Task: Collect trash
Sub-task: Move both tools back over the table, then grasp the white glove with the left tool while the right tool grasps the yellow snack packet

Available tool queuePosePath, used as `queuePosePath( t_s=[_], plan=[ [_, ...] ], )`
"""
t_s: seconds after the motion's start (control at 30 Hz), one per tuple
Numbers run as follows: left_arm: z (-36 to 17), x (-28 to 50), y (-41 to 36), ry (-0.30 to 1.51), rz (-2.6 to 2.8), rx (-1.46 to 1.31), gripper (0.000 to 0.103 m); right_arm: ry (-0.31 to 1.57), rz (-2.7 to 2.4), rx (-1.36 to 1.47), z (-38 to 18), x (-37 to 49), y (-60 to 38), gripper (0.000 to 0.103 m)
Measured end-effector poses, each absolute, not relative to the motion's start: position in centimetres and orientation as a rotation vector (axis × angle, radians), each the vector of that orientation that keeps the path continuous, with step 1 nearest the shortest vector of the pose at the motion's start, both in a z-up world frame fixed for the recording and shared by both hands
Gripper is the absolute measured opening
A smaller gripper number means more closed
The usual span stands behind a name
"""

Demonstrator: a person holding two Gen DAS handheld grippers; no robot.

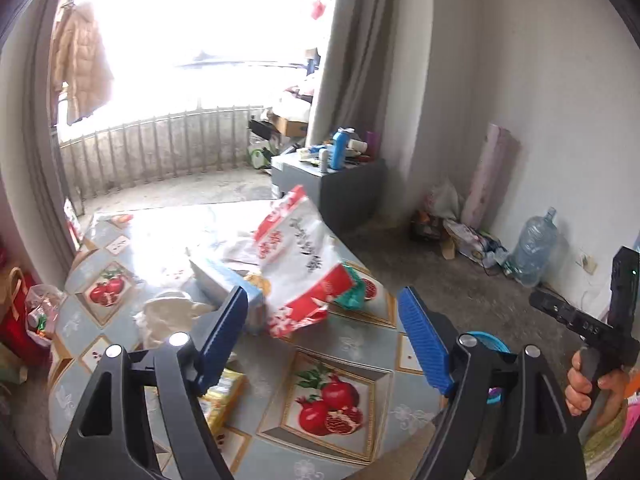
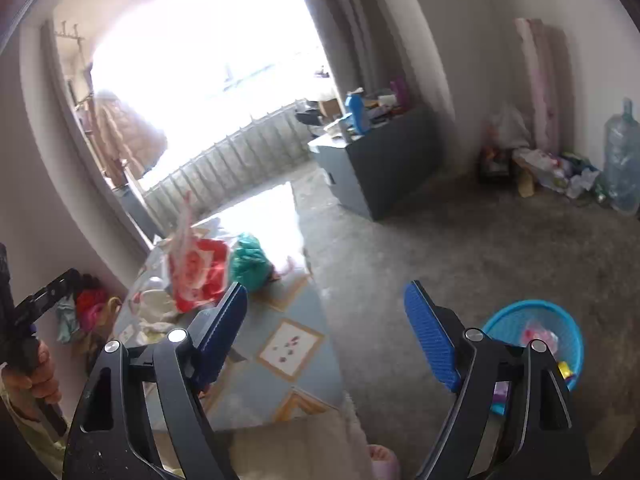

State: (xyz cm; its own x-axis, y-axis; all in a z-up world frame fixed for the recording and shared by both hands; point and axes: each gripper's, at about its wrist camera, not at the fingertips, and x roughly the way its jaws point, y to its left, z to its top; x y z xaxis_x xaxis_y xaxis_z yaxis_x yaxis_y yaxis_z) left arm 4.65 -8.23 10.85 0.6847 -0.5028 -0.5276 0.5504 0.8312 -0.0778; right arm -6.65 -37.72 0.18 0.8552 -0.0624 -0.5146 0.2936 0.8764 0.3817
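A red and white plastic bag [image 1: 298, 268] lies crumpled on the table with the pomegranate cloth [image 1: 352, 344]; it also shows in the right wrist view [image 2: 196, 276]. Beside it lie a teal bag [image 2: 250, 262], a blue tissue box [image 1: 228, 284], white crumpled paper [image 1: 168, 312] and a yellow packet [image 1: 222, 396]. My left gripper [image 1: 324, 312] is open and empty above the table, just short of the red and white bag. My right gripper [image 2: 326, 308] is open and empty over the table's right edge. A blue basket [image 2: 536, 340] with trash stands on the floor at the right.
A dark cabinet [image 2: 384, 160] with bottles stands beyond the table. A large water bottle [image 2: 622, 156], a rolled mat [image 2: 540, 80] and loose clutter lie along the right wall. Red bags [image 1: 20, 312] sit on the floor left of the table. A balcony railing [image 1: 160, 148] is behind.
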Motion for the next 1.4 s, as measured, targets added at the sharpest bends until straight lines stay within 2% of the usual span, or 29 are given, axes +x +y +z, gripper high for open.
queuePosePath(
  t_s=[0.3, 0.63, 0.8, 1.07, 1.13, 1.2, 1.3, 1.4],
  plan=[
    [9.0, 6.5, -0.7, 0.588, -0.444, -0.033, 0.076, 0.585, 0.013, 0.424, 0.1, -2.0, -31.5, 0.077],
    [5.1, 8.4, 2.5, 0.65, -0.42, -0.093, 0.075, 0.695, 0.158, 0.397, -0.7, 2.6, -24.8, 0.06],
    [3.0, 11.1, 3.5, 0.7, -0.417, -0.121, 0.061, 0.749, 0.205, 0.393, -1.5, 4.5, -22.0, 0.053],
    [-0.3, 17.5, 4.3, 0.797, -0.408, -0.112, 0.05, 0.872, 0.254, 0.407, -4.2, 7.6, -18.4, 0.04],
    [-1.4, 19.2, 4.2, 0.827, -0.398, -0.107, 0.043, 0.901, 0.253, 0.414, -5.0, 8.5, -17.7, 0.035],
    [-2.6, 20.6, 4.1, 0.857, -0.388, -0.091, 0.027, 0.928, 0.255, 0.428, -5.6, 9.4, -17.3, 0.032],
    [-4.1, 22.0, 4.1, 0.892, -0.38, -0.093, 0.016, 0.968, 0.243, 0.443, -6.6, 10.3, -16.5, 0.028],
    [-5.0, 22.2, 4.2, 0.902, -0.387, -0.09, 0.009, 0.996, 0.25, 0.468, -7.4, 11.2, -16.0, 0.026]
  ],
)
